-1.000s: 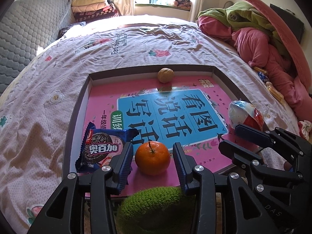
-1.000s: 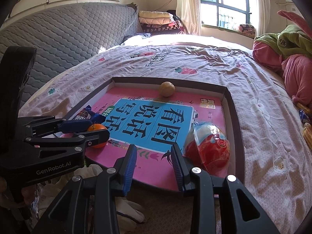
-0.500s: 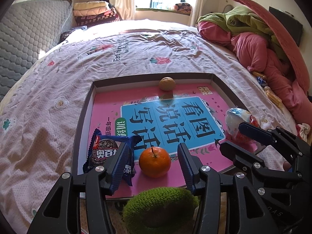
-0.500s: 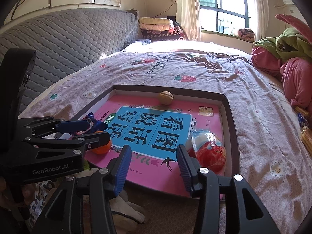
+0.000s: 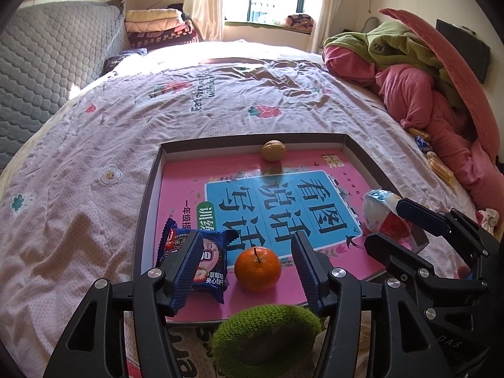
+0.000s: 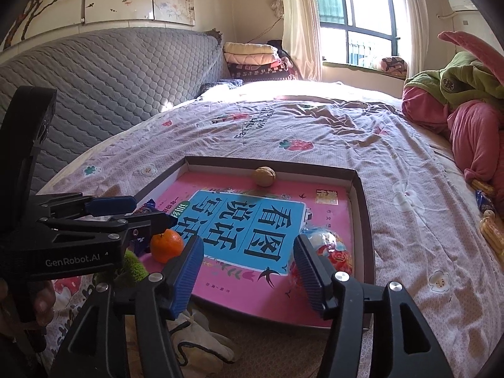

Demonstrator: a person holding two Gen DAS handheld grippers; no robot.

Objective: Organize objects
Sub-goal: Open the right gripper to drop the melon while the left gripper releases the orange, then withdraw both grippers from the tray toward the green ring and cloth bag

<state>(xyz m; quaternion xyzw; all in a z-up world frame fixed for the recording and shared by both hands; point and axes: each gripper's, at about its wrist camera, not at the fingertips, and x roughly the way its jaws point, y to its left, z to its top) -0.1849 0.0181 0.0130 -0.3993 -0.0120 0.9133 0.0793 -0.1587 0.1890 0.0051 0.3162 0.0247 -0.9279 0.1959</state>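
Presently on the bed: one shallow tray lined with a pink and blue printed sheet. Contents: walnut at the far edge, middle; orange at the near edge; blue cookie packet just left of the orange, near left corner; red and clear wrapped snack at the near right side. Left claw: jaws have just been opening, now spread wide; the orange sits between them, clear of both pads, nothing gripped; the left pad overlaps the cookie packet in view. Right claw: jaws likewise just been opening, now wide and empty, the right pad just beside the wrapped snack; contact cannot be told. Green knitted item lies at the tray's near rim.
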